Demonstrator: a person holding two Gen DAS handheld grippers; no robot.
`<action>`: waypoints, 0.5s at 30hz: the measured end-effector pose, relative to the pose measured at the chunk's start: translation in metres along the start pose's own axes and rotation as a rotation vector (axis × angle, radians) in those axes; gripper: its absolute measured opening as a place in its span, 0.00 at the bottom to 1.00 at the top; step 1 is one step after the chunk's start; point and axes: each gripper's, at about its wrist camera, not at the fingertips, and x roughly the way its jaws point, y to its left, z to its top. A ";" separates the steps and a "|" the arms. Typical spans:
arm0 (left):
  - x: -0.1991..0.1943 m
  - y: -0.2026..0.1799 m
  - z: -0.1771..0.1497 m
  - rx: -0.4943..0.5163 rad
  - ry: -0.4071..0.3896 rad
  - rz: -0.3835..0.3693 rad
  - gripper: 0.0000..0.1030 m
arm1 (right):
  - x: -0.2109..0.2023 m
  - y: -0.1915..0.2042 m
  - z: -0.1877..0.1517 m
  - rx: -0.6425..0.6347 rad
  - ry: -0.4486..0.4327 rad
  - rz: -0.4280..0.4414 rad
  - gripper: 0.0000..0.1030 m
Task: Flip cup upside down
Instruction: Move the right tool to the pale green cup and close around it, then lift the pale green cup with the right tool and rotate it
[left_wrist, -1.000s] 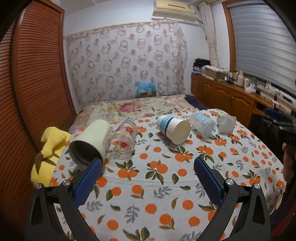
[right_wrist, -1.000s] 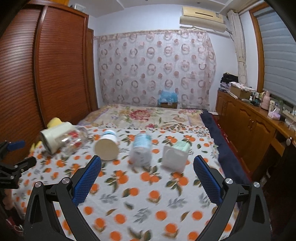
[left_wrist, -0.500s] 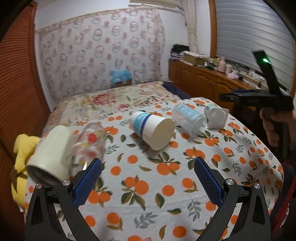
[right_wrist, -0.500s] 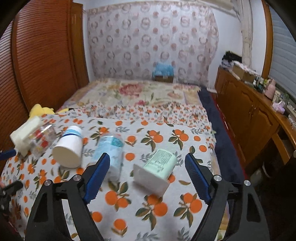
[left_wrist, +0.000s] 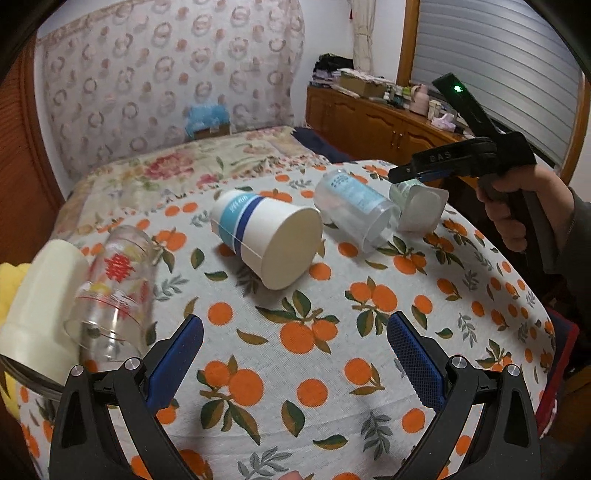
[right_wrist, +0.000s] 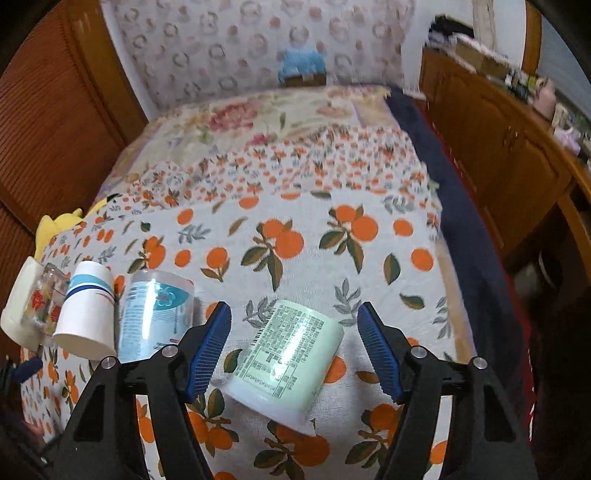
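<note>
Right tool (right_wrist: 293, 347) has its blue pads spread wide with nothing pinched, and it's hanging right over the pale green cup (right_wrist: 286, 363), one pad either side of it but neither touching as far as I can tell. That cup is lying on its side on the orange-print cloth (right_wrist: 295, 229) at the right end of a row, printed label facing up, wide flanged mouth pointing back toward the camera. Looks like thin plastic to me, so probably super light and a bit squishy; I'd pinch it across the middle of the body, not by the flimsy rim, and go gentle so it doesn't buckle or squirt out of the pads. Just beside it on the left is a clear blue-labelled cup (right_wrist: 155, 314), then a white paper cup with blue bands (right_wrist: 88, 314), then a glass with red print (right_wrist: 46, 295) tucked against a cream cup (right_wrist: 18, 302), all tipped over too. Left tool (left_wrist: 293, 354) is also spread and holding nothing, low over the cloth, well short of the paper cup. The surface looks soft, maybe a bed, so setting the cup mouth-down could be wobbly.
</note>
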 end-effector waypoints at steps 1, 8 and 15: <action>0.001 0.000 0.000 0.001 0.003 -0.003 0.94 | 0.004 -0.001 0.001 0.010 0.017 -0.001 0.71; 0.001 0.002 -0.001 0.003 0.001 -0.009 0.94 | 0.025 -0.007 -0.001 0.103 0.111 0.000 0.60; -0.015 0.002 -0.007 0.000 -0.021 0.007 0.94 | 0.004 -0.005 -0.009 0.090 0.081 0.001 0.51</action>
